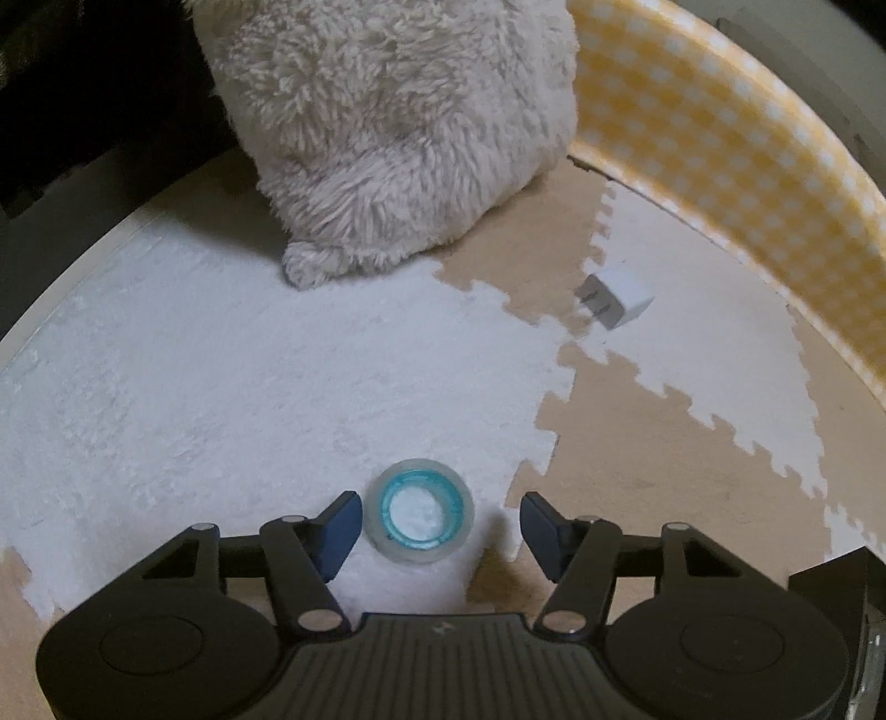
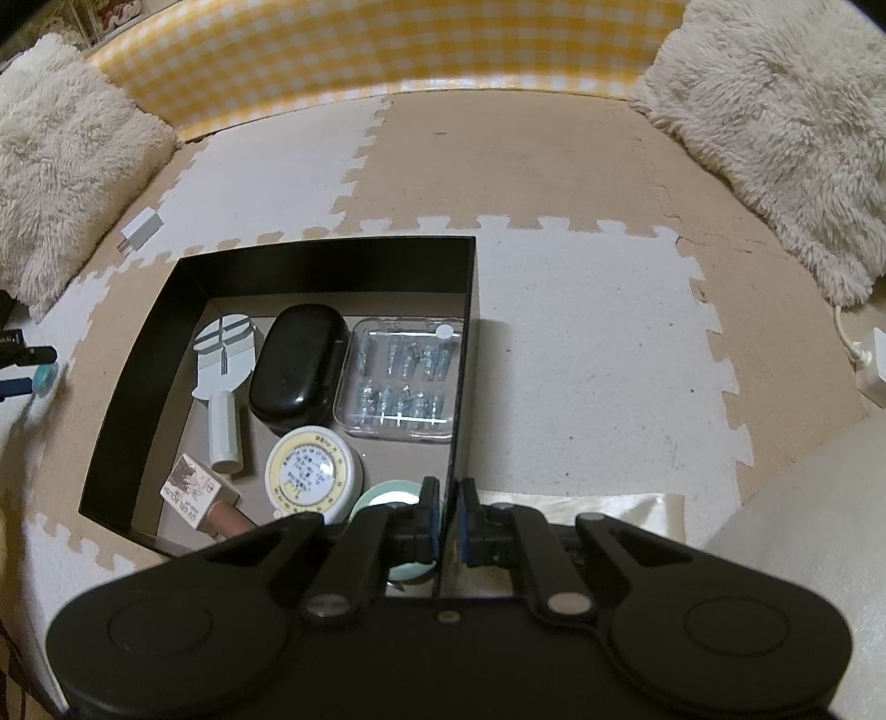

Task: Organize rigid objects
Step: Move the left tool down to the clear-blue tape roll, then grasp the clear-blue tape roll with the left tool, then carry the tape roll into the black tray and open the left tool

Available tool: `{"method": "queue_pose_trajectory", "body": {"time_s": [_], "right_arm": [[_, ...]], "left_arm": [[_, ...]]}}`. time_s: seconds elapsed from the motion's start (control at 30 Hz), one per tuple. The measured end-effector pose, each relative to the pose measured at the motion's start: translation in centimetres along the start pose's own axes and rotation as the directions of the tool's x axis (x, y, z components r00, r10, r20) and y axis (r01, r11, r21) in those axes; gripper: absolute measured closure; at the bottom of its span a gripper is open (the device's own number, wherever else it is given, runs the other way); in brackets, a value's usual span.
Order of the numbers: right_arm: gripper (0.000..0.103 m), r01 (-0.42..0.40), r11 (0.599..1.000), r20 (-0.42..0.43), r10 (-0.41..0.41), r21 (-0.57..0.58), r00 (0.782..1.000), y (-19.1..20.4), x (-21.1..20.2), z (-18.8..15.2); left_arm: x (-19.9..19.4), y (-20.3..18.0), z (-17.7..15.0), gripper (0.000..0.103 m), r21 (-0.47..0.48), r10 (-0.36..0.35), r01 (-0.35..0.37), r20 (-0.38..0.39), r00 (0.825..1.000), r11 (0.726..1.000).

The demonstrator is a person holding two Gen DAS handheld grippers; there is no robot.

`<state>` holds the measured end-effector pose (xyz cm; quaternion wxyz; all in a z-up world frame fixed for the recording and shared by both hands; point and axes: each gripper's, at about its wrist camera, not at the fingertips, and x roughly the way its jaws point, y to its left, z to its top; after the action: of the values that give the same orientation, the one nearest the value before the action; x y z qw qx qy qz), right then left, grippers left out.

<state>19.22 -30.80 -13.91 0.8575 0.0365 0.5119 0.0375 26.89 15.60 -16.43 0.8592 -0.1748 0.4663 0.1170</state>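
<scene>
Beige-and-white interlocking foam floor mat [image 2: 581, 343], yellow gingham barrier [image 2: 387, 50], shaggy cream cushions [image 1: 387, 122], dim light

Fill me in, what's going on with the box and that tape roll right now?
A person is sorting small items into a black box on the foam floor mat. The right gripper is shut on the box's near right wall, holding it. The left gripper straddles a clear tape roll lying flat on the mat; its left finger is about at the roll, the right one apart from it, so it isn't gripped yet. A white charger plug also lies outside the box.
</scene>
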Motion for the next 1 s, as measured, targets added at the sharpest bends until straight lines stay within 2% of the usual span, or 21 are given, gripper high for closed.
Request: {"method": "queue_pose_trajectory", "body": {"time_s": [0.1, 0.17, 0.33, 0.53, 0.7, 0.8, 0.87, 1.0], "right_arm": [[0.096, -0.004, 1.000, 0.002, 0.004, 0.005, 1.000, -0.1, 0.0, 0.0], [0.096, -0.008, 1.000, 0.011, 0.008, 0.013, 1.000, -0.2, -0.1, 0.1], [0.096, -0.023, 0.999, 0.030, 0.022, 0.036, 0.999, -0.7, -0.4, 0.5], [0.096, -0.038, 0.998, 0.043, 0.035, 0.055, 0.998, -1.0, -0.4, 0.7], [0.097, -0.045, 0.997, 0.043, 0.042, 0.064, 0.998, -1.1, -0.3, 0.8], [0.097, -0.042, 0.997, 0.045, 0.039, 0.061, 0.998, -1.1, -0.3, 0.8], [0.097, -0.042, 0.997, 0.046, 0.039, 0.062, 0.998, -1.1, -0.3, 0.9], [0.097, -0.040, 0.997, 0.046, 0.037, 0.058, 0.998, -1.1, -0.3, 0.9]], "left_arm": [[0.3, 0.2, 0.0, 0.045, 0.001, 0.012, -0.012, 0.005, 1.000, 1.000], [0.3, 0.1, 0.0, 0.058, 0.010, 0.015, -0.015, 0.015, 1.000, 1.000], [0.0, -0.7, -0.3, 0.058, 0.056, 0.012, -0.014, 0.030, 0.999, 0.998], [-1.6, -3.8, -0.6, 0.058, 0.137, -0.087, 0.081, 0.043, 0.995, 0.987], [-3.1, -6.4, -1.2, 0.058, 0.194, -0.183, 0.172, 0.038, 0.982, 0.966], [-4.4, -8.1, -1.8, 0.058, 0.227, -0.259, 0.247, 0.026, 0.966, 0.942], [-5.6, -9.5, -2.3, 0.058, 0.267, -0.317, 0.301, 0.018, 0.948, 0.916], [-8.2, -12.7, -3.9, 0.058, 0.365, -0.426, 0.403, -0.018, 0.905, 0.839]]}}
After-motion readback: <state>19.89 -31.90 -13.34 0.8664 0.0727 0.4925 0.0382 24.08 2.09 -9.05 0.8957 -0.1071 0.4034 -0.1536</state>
